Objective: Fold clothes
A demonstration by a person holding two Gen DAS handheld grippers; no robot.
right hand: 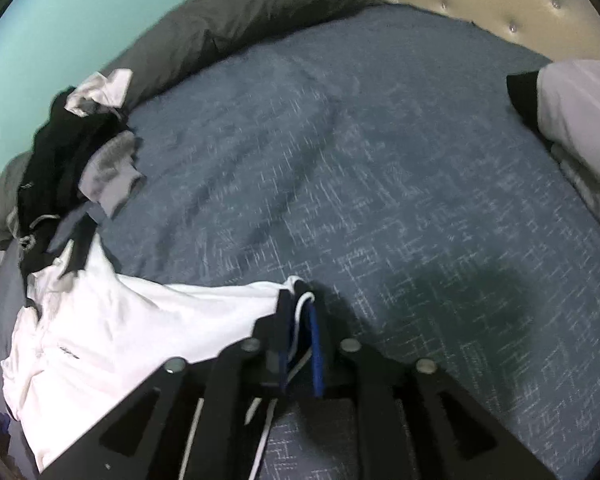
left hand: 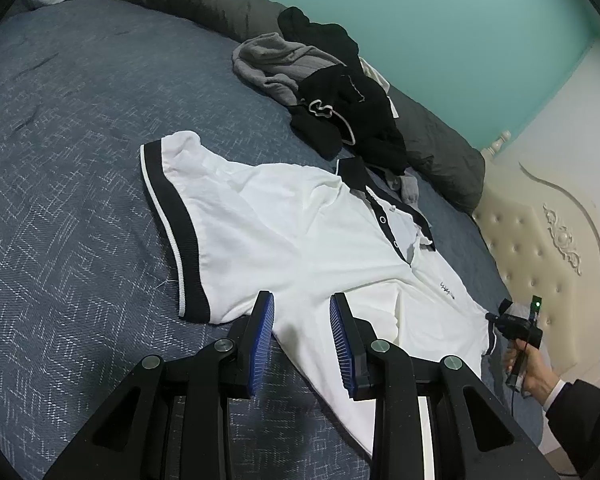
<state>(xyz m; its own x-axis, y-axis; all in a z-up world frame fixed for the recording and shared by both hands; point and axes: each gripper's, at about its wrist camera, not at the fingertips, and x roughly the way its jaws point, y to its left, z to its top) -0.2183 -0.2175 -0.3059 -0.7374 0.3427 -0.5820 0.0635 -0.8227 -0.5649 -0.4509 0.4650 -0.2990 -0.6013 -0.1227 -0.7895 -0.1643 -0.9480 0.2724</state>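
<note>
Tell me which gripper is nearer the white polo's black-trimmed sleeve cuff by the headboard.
Right. The right gripper is clamped on that sleeve cuff; the left gripper hovers open over the white polo.

Open blue bedspread (right hand: pixel 380 184) lies right of the white polo shirt (left hand: pixel 300 240); a clothes pile (left hand: pixel 332 92) crowds its collar.

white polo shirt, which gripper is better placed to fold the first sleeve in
Right. The right gripper is already shut on the white polo shirt at its sleeve cuff; the left gripper is open over the body, gripping nothing.
</note>
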